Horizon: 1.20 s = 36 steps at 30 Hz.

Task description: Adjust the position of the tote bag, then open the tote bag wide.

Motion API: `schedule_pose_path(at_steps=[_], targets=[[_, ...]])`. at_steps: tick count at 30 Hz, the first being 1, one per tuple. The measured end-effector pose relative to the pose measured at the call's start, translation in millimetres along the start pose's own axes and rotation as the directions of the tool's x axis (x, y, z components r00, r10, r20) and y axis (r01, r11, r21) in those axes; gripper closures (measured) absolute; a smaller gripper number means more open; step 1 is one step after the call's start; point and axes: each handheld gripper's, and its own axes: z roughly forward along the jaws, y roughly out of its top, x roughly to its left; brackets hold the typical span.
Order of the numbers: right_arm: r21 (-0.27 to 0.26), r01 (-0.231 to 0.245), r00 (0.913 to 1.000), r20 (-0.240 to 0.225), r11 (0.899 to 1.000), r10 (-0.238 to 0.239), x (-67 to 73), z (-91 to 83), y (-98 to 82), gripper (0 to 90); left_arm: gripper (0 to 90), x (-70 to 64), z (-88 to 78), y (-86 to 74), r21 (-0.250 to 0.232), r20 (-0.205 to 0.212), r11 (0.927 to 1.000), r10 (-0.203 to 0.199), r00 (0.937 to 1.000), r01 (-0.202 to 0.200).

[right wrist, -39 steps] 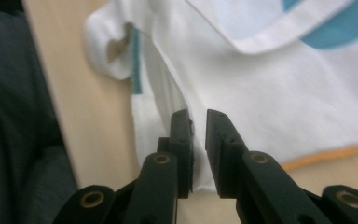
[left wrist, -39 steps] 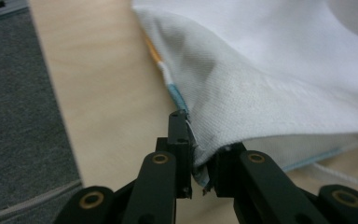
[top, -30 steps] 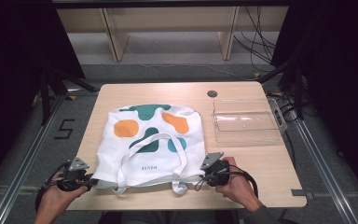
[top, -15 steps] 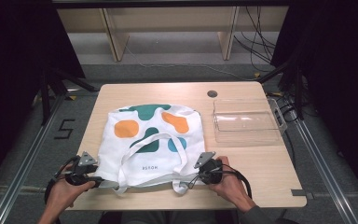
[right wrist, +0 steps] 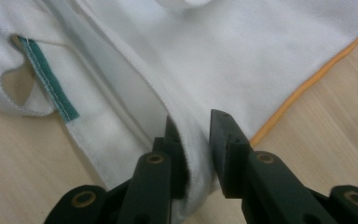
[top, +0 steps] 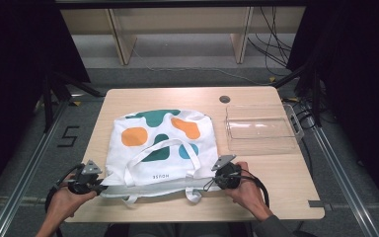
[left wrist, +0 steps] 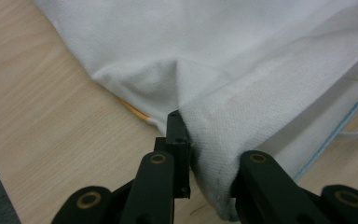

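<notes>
Gripping the near-left corner of the white tote bag (top: 160, 148), my left gripper (top: 98, 186) has just been closing, and its jaws now pinch a fold of the fabric; the left gripper view has that corner (left wrist: 214, 135) bunched up between them. The bag lies flat in the middle of the wooden table (top: 286, 187), its open hem running left to right along the near edge, straps (top: 163, 148) looped back over the printed face. So the long line I have to work with stretches straight across from one of my hands to the other, each claw on its own end. My right gripper (top: 212, 181) has also just been narrowing, and cloth of the near-right corner sits between its jaws, though I cannot tell whether they press on it. From above I see a clear plastic tray (top: 259, 128) beyond my right hand; the right gripper view instead gives the hem's green tab (right wrist: 49, 79) and orange edging (right wrist: 307, 84).
</notes>
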Motion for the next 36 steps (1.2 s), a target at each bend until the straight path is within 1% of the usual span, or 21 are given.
schedule_pose_path(at_steps=[2,3,4,6,7,8,9,11,12,13,15,16,18,21,22,23,26,27,32,34,36], targets=[[-0.003,-0.001,1.0000,-0.002,1.000,0.001,-0.9,-2.6,0.6,79.7,79.8,-0.3,-2.7,0.9,0.011,0.015,0.9999,0.013,0.9998,-0.013],[-0.009,0.001,1.0000,0.001,1.000,-0.001,-1.4,-4.5,0.8,80.4,79.7,-3.4,-3.2,0.4,-0.018,0.011,0.9997,-0.018,0.9998,0.018],[-0.013,-0.005,0.9999,-0.013,1.000,0.005,-2.1,-6.7,0.8,80.9,79.6,-2.7,-5.1,0.0,-0.009,0.018,1.0000,0.004,0.9998,-0.004],[-0.027,-0.011,0.9999,-0.009,1.000,0.011,-4.9,-12.0,0.9,81.5,79.5,-5.6,-5.6,-0.1,-0.038,0.016,0.9992,-0.009,0.9998,0.010],[-0.057,-0.006,1.0000,0.002,0.998,0.006,-6.3,-14.7,0.4,81.7,79.4,-4.5,-7.2,0.2,-0.019,0.033,0.9998,0.010,0.9994,-0.009],[-0.064,-0.010,0.9999,0.003,0.998,0.010,-6.9,-17.9,0.4,81.8,79.4,-6.5,-7.4,0.3,-0.032,0.037,0.9994,-0.009,0.9993,0.010],[-0.067,-0.015,0.9998,0.008,0.998,0.015,-7.1,-21.3,0.6,81.8,79.5,-6.0,-9.3,0.7,-0.022,0.039,0.9997,0.010,0.9992,-0.009],[-0.076,-0.014,0.9999,0.006,0.997,0.015,-7.4,-26.8,0.7,82.0,79.4,-8.7,-10.4,0.8,-0.054,0.035,0.9982,-0.026,0.9991,0.028],[-0.082,-0.016,0.9999,0.000,0.996,0.016,-7.1,-29.9,0.3,82.0,79.4,-8.5,-12.4,0.8,-0.061,0.038,0.9974,-0.035,0.9987,0.037],[-0.078,-0.022,0.9997,-0.007,0.997,0.022,-7.4,-32.6,0.1,82.0,79.4,-5.8,-15.8,0.9,-0.040,0.045,0.9991,-0.008,0.9990,0.010],[-0.088,-0.030,0.9995,-0.014,0.996,0.029,-6.5,-35.1,-0.8,81.9,79.3,-5.2,-16.2,0.2,-0.051,0.064,0.9982,-0.028,0.9975,0.031],[-0.075,-0.020,0.9997,-0.016,0.997,0.019,-7.0,-37.4,-0.7,81.9,79.5,-7.6,-15.3,-0.1,-0.071,0.052,0.9960,-0.051,0.9974,0.054],[-0.066,-0.025,0.9995,-0.021,0.998,0.024,-4.7,-38.8,-0.3,82.0,79.6,-5.6,-18.6,0.1,-0.038,0.052,0.9992,-0.006,0.9986,0.008],[-0.073,-0.016,0.9997,-0.022,0.997,0.014,-3.1,-39.2,-0.5,81.9,79.8,-6.1,-19.5,-0.3,-0.043,0.068,0.9988,-0.022,0.9975,0.025],[-0.065,-0.008,0.9997,-0.022,0.998,0.007,-4.0,-41.2,-0.2,81.9,79.8,-5.1,-21.5,-0.6,-0.043,0.063,0.9991,-0.006,0.9980,0.008],[-0.069,-0.029,0.9992,-0.029,0.997,0.027,-2.2,-42.0,0.3,81.8,79.8,-4.1,-23.1,-0.3,-0.030,0.081,0.9995,-0.005,0.9967,0.008],[-0.079,-0.010,0.9997,-0.023,0.997,0.009,-2.8,-43.5,0.6,81.8,79.6,-6.4,-24.4,0.0,-0.057,0.101,0.9977,-0.029,0.9944,0.035],[-0.071,-0.009,0.9997,-0.024,0.997,0.007,-3.2,-45.3,1.0,81.9,79.6,-4.6,-27.9,1.3,-0.052,0.117,0.9986,-0.006,0.9931,0.012],[-0.092,-0.020,0.9996,-0.021,0.996,0.018,-8.8,-56.0,4.3,81.8,79.7,-3.0,-38.6,8.7,-0.064,0.142,0.9979,0.008,0.9898,0.001],[-0.069,0.001,0.9997,-0.024,0.998,-0.003,-11.8,-61.4,9.1,82.2,79.7,-0.9,-41.4,11.3,-0.080,0.181,0.9962,-0.020,0.9832,0.035],[-0.089,0.015,0.9998,-0.008,0.996,-0.016,-14.3,-62.1,13.4,82.3,79.6,2.1,-46.4,15.7,-0.073,0.166,0.9973,0.006,0.9861,0.007]])
